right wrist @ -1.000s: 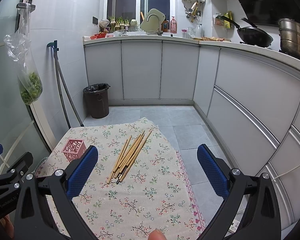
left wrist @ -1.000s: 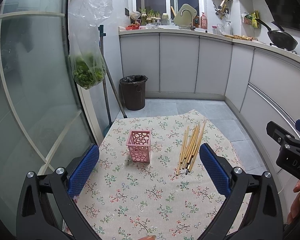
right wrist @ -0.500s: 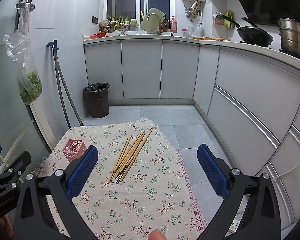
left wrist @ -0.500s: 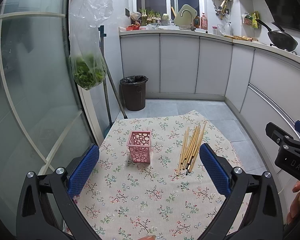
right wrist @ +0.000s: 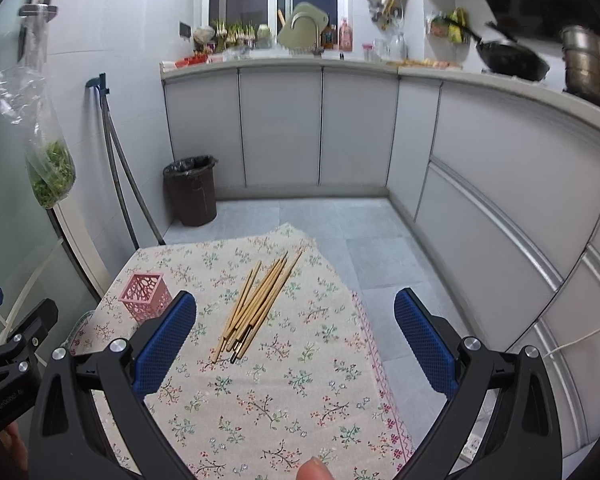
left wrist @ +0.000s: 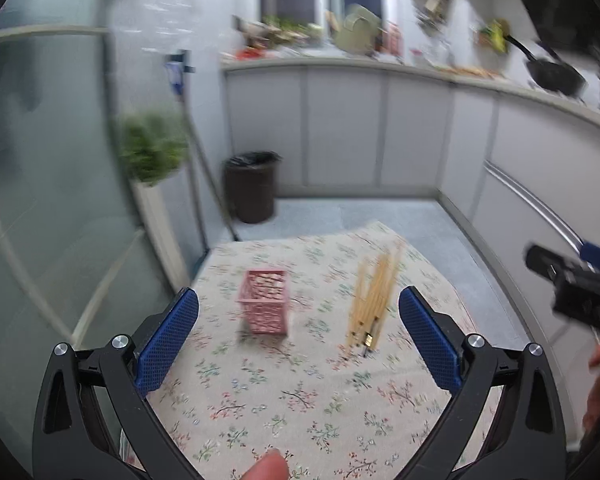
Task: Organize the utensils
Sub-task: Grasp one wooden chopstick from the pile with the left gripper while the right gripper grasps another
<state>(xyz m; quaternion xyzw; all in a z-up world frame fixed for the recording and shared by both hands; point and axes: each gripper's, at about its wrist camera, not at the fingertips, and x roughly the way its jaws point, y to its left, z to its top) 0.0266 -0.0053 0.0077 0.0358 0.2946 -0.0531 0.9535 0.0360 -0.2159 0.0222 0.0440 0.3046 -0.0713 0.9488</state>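
Note:
A pink perforated holder stands upright on the floral tablecloth; it also shows in the right wrist view. A bundle of wooden chopsticks lies to its right, also in the right wrist view. My left gripper is open and empty, above the cloth, short of the holder. My right gripper is open and empty, just short of the chopsticks' near ends. The left wrist view is blurred.
A dark bin stands on the floor beyond the table. A bag of greens hangs by the glass door at left. Grey cabinets run along the back and right. The table's right edge drops to the floor.
My left gripper has swung, so its view is blurred and the holder and chopsticks sit a little nearer. The right gripper has edged forward slightly. Nothing was taken hold of.

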